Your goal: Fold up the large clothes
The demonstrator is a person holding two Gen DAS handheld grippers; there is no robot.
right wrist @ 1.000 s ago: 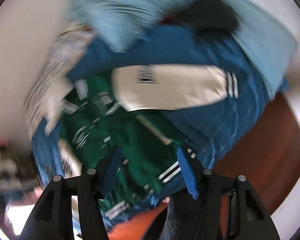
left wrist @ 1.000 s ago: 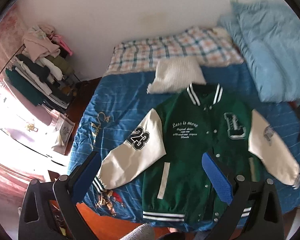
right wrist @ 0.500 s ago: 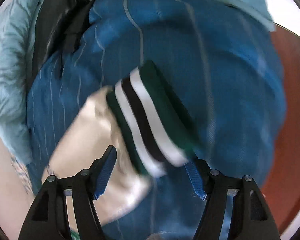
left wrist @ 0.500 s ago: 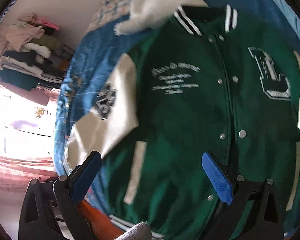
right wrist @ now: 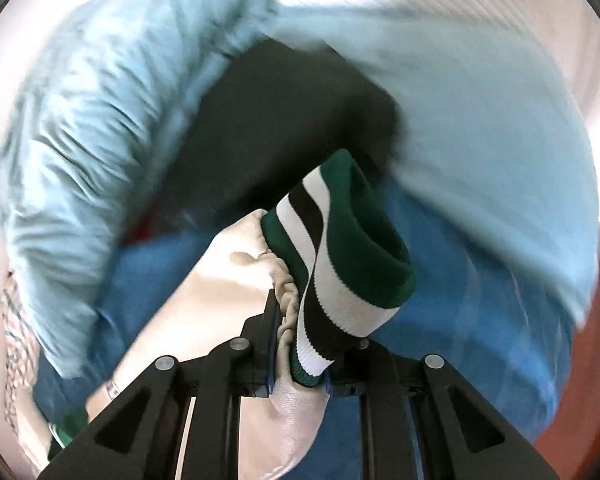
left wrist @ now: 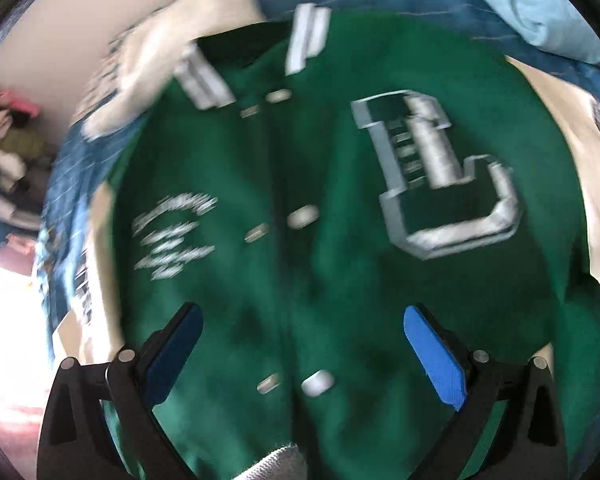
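Right claw (right wrist: 300, 354) is closing on the striped cuff (right wrist: 340, 264) of the green varsity jacket (left wrist: 300, 264), which lies front-up on the bed (right wrist: 460, 320), while the left claw (left wrist: 300, 344) hangs open above its snaps — no fold made yet, everything still ahead.

The left wrist view looks steeply down, close over the green jacket (left wrist: 300, 240) front on the blue bedspread (right wrist: 460, 300), while the right wrist view faces its striped cuff (right wrist: 340, 260) toward the pale blue pillows (right wrist: 100, 100), both sharing jacket and bed.
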